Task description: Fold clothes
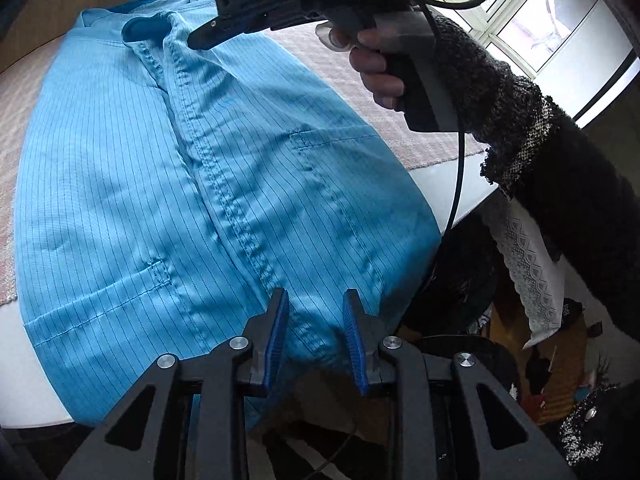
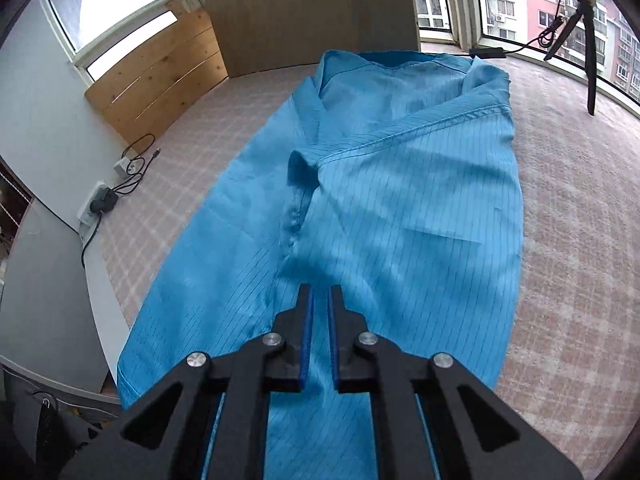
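A light blue pinstriped shirt (image 1: 120, 180) lies flat, front up and buttoned, on a pink checked bed cover (image 1: 400, 112). Its hem reaches the near edge and hangs slightly over. My left gripper (image 1: 316, 320) hovers at the hem by the button placket, its blue pads apart with fabric showing in the gap but not pinched. A hand holds my right gripper (image 1: 200, 38) above the collar end, and its tips look shut and empty. In the right wrist view the shirt (image 2: 400, 200) stretches away, collar (image 2: 300, 164) in the middle. The right gripper (image 2: 320, 300) stands over it with only a thin slit between the pads.
A black knitted sleeve (image 1: 560, 180) and cable cross the right side. The bed's white edge (image 1: 460, 184) drops to floor clutter. A power strip with cables (image 2: 104, 200) lies on the cover's left edge. Wooden panels (image 2: 160, 76), windows and a tripod (image 2: 588, 60) lie beyond.
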### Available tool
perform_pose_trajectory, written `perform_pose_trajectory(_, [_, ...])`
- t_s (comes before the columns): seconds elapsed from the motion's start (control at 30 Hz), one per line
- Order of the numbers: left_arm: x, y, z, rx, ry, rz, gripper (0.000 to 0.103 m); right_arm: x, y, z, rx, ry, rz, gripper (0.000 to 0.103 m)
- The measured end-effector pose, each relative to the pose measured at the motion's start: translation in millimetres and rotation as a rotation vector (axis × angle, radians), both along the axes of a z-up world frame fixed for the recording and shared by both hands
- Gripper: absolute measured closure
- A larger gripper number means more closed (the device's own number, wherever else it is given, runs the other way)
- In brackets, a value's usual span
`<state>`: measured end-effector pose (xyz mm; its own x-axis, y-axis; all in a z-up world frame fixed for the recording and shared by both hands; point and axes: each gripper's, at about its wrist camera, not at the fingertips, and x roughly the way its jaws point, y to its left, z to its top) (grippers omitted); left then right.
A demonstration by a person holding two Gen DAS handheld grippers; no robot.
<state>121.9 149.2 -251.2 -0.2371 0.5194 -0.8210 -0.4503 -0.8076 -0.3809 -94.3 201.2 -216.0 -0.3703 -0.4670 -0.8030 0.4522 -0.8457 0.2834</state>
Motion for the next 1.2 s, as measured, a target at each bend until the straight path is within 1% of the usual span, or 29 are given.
perform_pose_trajectory(0.03, [0.2, -1.5, -0.9, 0.006, -0.002, 0.001, 0.076, -5.9, -10.5, -7.3, 0.037, -0.007, 0.012, 0.096])
perform_pose_trajectory(0.1, [0.9, -3.8, -1.1, 0.008, -0.006, 0.007, 0.076, -19.1, -23.6, -24.6, 0.107, -0.024, -0.008, 0.097])
perform_pose_trajectory(0.13, [2.2, -6.3, 0.0, 0.001, -0.014, 0.015, 0.077, -23.7, -23.6, -26.4, 0.091, -0.014, -0.024, 0.098])
perform_pose_trajectory(0.17, [4.6, -9.9, 2.2, -0.007, -0.018, 0.023, 0.077, -25.1, -20.1, -22.0, 0.078, -0.025, -0.048, 0.097])
perform_pose_trajectory(0.2, [10.6, -17.1, 7.4, -0.017, -0.009, 0.035, 0.077, -25.7, -15.9, -16.9, 0.063, -0.032, -0.071, 0.097])
perform_pose_trajectory(0.23, [19.0, -27.7, 14.5, -0.028, 0.010, 0.054, 0.076, -18.0, -6.2, -6.0, 0.028, -0.015, -0.086, 0.097])
perform_pose_trajectory(0.3, [39.1, -58.7, 27.5, -0.030, 0.038, 0.112, 0.074, 14.8, 19.9, 22.3, -0.042, 0.042, -0.100, 0.092])
perform_pose_trajectory(0.33, [48.9, -75.8, 31.8, -0.029, 0.044, 0.147, 0.069, 38.6, 37.0, 32.0, -0.066, 0.053, -0.108, 0.091])
perform_pose_trajectory(0.37, [58.1, -93.6, 32.2, -0.029, 0.037, 0.185, 0.063, 62.9, 54.0, 41.0, -0.093, 0.063, -0.115, 0.086])
perform_pose_trajectory(0.43, [73.7, -127.1, 26.2, -0.025, 0.013, 0.254, 0.058, 120.4, 85.2, 48.3, -0.174, 0.052, -0.130, 0.078])
perform_pose_trajectory(0.5, [82.6, -152.2, 11.7, -0.027, -0.026, 0.308, 0.058, 174.8, 115.5, 39.4, -0.230, 0.006, -0.195, 0.060])
perform_pose_trajectory(0.57, [84.5, -160.9, -5.6, -0.039, -0.055, 0.321, 0.057, 219.2, 139.1, 16.8, -0.259, -0.071, -0.258, 0.057])
perform_pose_trajectory(0.63, [83.2, -160.7, -20.0, -0.061, -0.054, 0.302, 0.057, 243.6, 147.6, -7.7, -0.242, -0.128, -0.294, 0.057])
perform_pose_trajectory(0.67, [78.8, -158.7, -26.4, -0.063, -0.056, 0.281, 0.055, 254.4, 151.3, -19.4, -0.232, -0.155, -0.309, 0.057])
perform_pose_trajectory(0.77, [65.2, -147.6, -43.2, -0.085, -0.053, 0.228, 0.051, 255.5, 151.1, -44.5, -0.176, -0.188, -0.306, 0.057])
perform_pose_trajectory(0.83, [57.8, -140.3, -50.2, -0.096, -0.047, 0.183, 0.050, 248.7, 145.8, -55.5, -0.165, -0.207, -0.263, 0.057])
perform_pose_trajectory(1.03, [41.4, -130.0, -57.0, -0.059, -0.053, 0.127, 0.048, 237.8, 115.0, -68.3, -0.111, -0.231, -0.097, 0.057])
perform_pose_trajectory(1.1, [38.9, -123.3, -59.0, -0.044, -0.061, 0.093, 0.047, 235.8, 106.5, -71.5, -0.119, -0.255, -0.061, 0.057])
perform_pose_trajectory(1.2, [37.5, -111.3, -62.8, -0.062, -0.055, 0.045, 0.047, 230.0, 98.9, -76.7, -0.142, -0.277, -0.029, 0.056])
